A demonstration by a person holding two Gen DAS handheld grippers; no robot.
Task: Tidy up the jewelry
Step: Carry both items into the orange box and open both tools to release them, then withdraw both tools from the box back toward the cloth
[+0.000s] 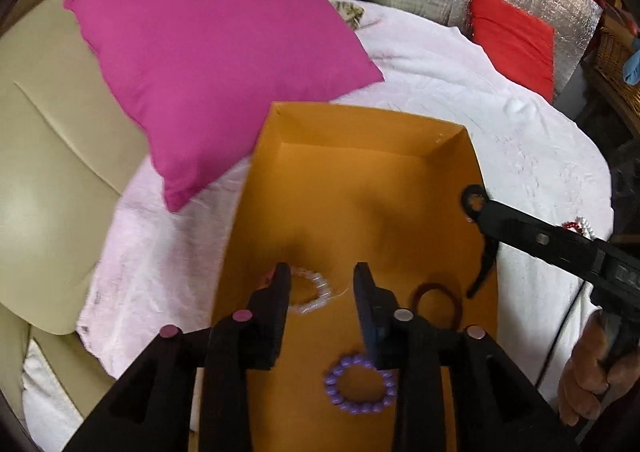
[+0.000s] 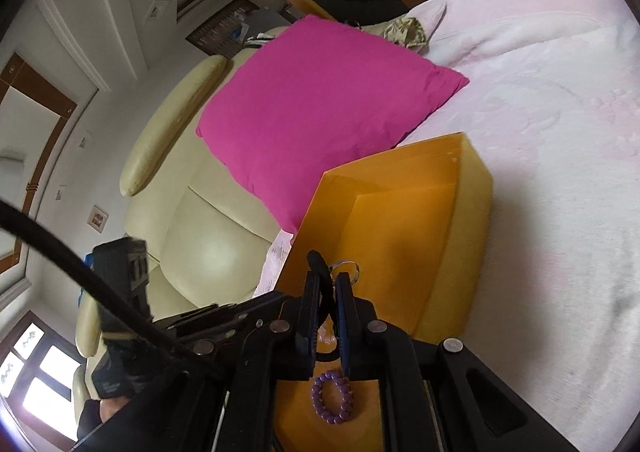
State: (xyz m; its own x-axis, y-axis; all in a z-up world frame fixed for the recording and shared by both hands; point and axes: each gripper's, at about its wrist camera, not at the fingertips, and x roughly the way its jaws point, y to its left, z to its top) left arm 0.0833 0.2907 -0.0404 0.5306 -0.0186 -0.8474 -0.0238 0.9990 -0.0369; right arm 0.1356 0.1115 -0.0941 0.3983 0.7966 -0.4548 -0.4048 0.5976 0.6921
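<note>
Notably, the left wrist view alone shows a dark red band (image 1: 436, 302) on the floor of the orange box (image 1: 352, 124), near its right wall, and some red and white beads (image 1: 578, 226) lying outside on the pale pink bedspread (image 1: 460, 64). It also shows the right gripper (image 1: 474, 204) reaching in from the right, its tip over the box's right wall, with a black clip-like piece hanging beneath it; what that piece is cannot be told. A hand (image 1: 592, 368) grips its handle at the right edge.

The left gripper (image 1: 322, 272) points steeply down into the box, its fingers moderately apart and holding nothing. A clear bead bracelet (image 1: 314, 294) lies on the floor between and just beyond the tips. A purple bead bracelet (image 1: 360, 384) lies nearer the camera, partly under the right finger.

From the right wrist view, the right gripper's fingers stand almost closed, with a narrow slit; a clear ring-like item (image 2: 345, 268) sits at the tips, but whether it is pinched cannot be told. A magenta pillow (image 2: 320, 108) leans against the cream headboard (image 2: 192, 212).
</note>
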